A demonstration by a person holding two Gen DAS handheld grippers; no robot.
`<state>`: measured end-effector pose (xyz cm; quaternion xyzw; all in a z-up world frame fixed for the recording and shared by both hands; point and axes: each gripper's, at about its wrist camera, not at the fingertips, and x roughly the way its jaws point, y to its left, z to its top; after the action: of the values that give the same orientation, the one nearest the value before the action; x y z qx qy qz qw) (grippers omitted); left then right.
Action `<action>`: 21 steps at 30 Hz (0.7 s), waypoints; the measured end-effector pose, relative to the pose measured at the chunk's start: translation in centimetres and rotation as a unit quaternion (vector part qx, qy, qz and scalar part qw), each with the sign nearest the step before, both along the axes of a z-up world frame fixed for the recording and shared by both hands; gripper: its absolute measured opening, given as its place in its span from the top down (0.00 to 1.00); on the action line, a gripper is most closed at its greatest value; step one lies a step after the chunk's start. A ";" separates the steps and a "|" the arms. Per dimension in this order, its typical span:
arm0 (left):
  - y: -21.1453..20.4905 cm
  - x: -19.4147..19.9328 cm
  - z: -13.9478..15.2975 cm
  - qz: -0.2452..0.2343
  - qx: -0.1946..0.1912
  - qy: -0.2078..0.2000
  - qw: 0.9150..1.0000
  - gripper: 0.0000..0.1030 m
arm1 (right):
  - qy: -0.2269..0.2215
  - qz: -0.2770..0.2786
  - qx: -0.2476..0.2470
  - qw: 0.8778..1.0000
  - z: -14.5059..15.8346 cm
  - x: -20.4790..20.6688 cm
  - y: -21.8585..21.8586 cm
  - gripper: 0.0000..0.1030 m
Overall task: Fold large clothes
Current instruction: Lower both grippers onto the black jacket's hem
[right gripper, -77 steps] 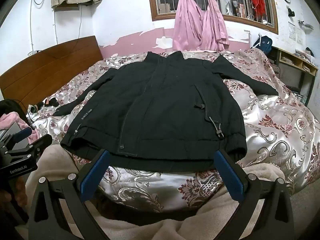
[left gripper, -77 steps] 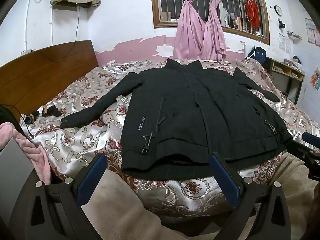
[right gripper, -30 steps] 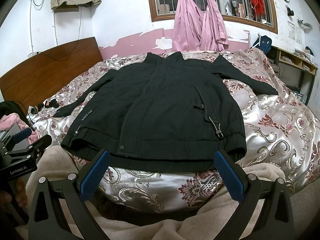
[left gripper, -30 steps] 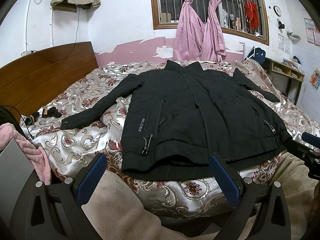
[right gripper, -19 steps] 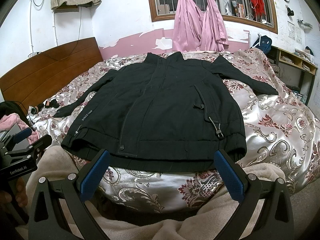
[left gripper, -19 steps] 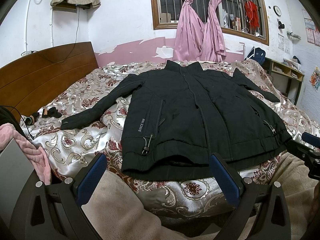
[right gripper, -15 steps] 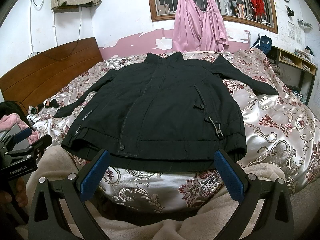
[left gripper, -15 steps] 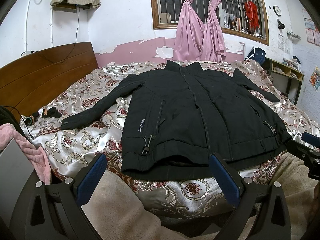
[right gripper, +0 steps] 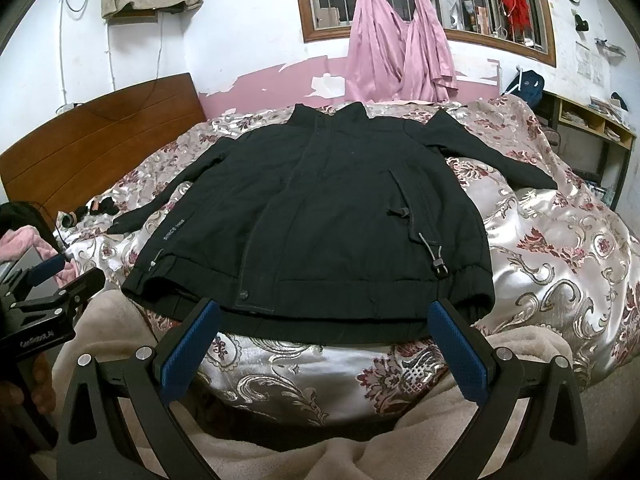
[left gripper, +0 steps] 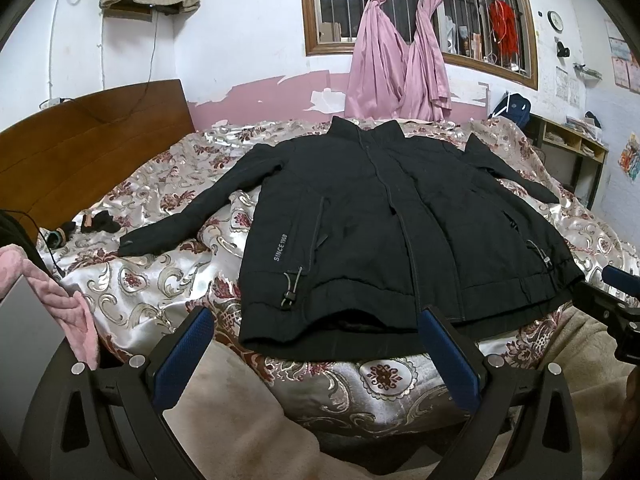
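Left wrist view: the left hand-held gripper (left gripper: pixel 320 344) is spread wide and empty, its base cut off by the frame edge. The black jacket (left gripper: pixel 384 232) lies flat on the bed (left gripper: pixel 132 280), hem just beyond the fingertips.

Right wrist view: the right hand-held gripper (right gripper: pixel 324 340) is likewise spread and empty. The jacket hem lies just beyond it; the left sleeve cuff is hard to make out.

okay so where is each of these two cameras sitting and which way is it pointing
Left wrist: on the left tongs, at the bed's foot, facing the black jacket; right tongs at right edge.
Right wrist: on the right tongs, same direction; left tongs and fingers at left.
Shared: jacket, bedspread, pink curtain.
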<state>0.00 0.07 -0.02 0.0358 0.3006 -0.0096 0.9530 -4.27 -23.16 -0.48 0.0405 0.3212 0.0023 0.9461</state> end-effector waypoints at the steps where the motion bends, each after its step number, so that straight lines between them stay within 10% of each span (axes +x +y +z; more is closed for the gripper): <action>1: 0.0 0.0 0.0 0.001 -0.002 0.002 1.000 0.00 | 0.002 0.001 -0.001 1.000 0.0 0.1 0.0 0.01; 21: 1.4 7.9 -0.9 0.015 -0.043 0.034 0.998 0.00 | 0.000 -0.001 -0.039 0.999 -0.4 5.0 0.1 0.01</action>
<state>7.90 1.45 -0.94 -0.0101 0.3327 -0.0093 0.9430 0.74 -23.09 -0.86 0.0040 0.3210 -0.0116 0.9470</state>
